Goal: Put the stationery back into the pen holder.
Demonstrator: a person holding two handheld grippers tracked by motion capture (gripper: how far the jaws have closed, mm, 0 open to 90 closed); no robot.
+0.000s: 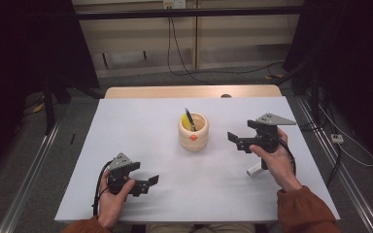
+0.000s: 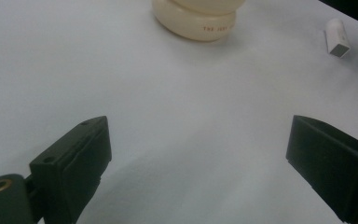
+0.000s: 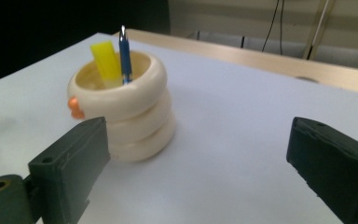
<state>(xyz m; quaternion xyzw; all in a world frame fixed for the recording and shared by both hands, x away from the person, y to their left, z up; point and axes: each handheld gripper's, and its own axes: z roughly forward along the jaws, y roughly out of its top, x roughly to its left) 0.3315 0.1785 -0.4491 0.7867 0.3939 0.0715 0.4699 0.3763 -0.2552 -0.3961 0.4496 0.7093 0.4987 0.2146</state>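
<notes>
Cream-coloured and ribbed like three stacked rings, the pen holder (image 1: 193, 131) stands upright near the middle of your table (image 1: 141, 121), a little toward the far edge. An orange knob (image 1: 193, 138) sits on the side of it that faces you. Inside it a blue pen (image 1: 190, 119) leans beside a yellow marker (image 1: 187, 121), both poking above the rim.

Your right gripper (image 1: 233, 140) hovers just to the right of the holder, level with it, and points its jaws at it. They stand wide apart with nothing between them; in the right gripper view the holder sits just beyond the left jaw, untouched. Your hand wraps the grip from below, and the grey three-cornered plate (image 1: 274, 119) rides on top.

A small white cap-like piece (image 1: 253, 169) lies on the table toward the near right corner, close under your right hand; in the left gripper view it lies at the upper right.

Your left gripper (image 1: 148, 183) rests low near the near left corner, well apart from the holder. Its jaws are also spread wide and empty, with bare white table between them and the holder's base far ahead.

Beyond the table's far edge a wooden strip (image 1: 189, 91) shows, with dark cables (image 1: 184, 68) trailing over the floor behind it.
</notes>
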